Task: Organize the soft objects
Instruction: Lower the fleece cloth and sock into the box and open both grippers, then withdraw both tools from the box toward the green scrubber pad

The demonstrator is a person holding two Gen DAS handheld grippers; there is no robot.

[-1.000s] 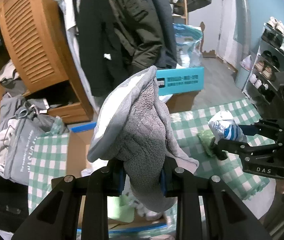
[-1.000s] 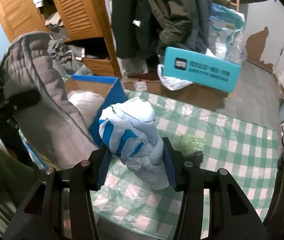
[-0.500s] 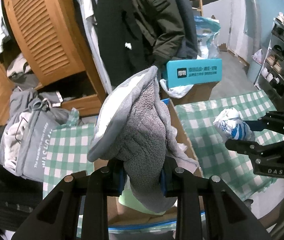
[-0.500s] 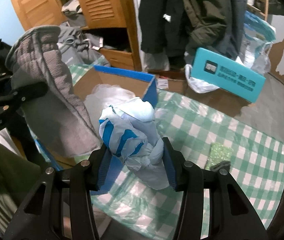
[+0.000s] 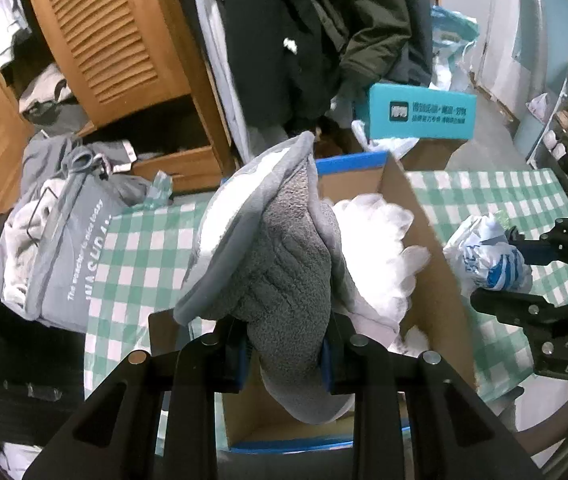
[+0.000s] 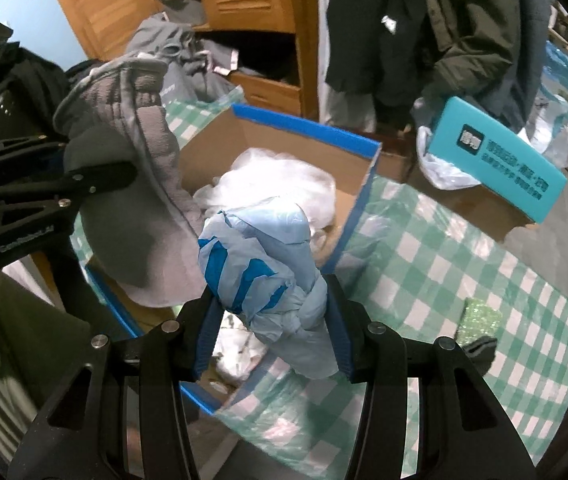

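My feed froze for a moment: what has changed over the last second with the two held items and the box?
Both hands carried their loads sideways over the cardboard box: the grey fleece cloth in the left gripper now hangs above its opening, and the knotted blue-white bag in the right gripper reached its edge. Both grips unchanged; nothing released.

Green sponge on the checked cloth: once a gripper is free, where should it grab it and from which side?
Grip the green sponge across its short sides, coming from above. It looks flat on the checked cloth, with a dark item touching its near edge, so side entry seems poor.
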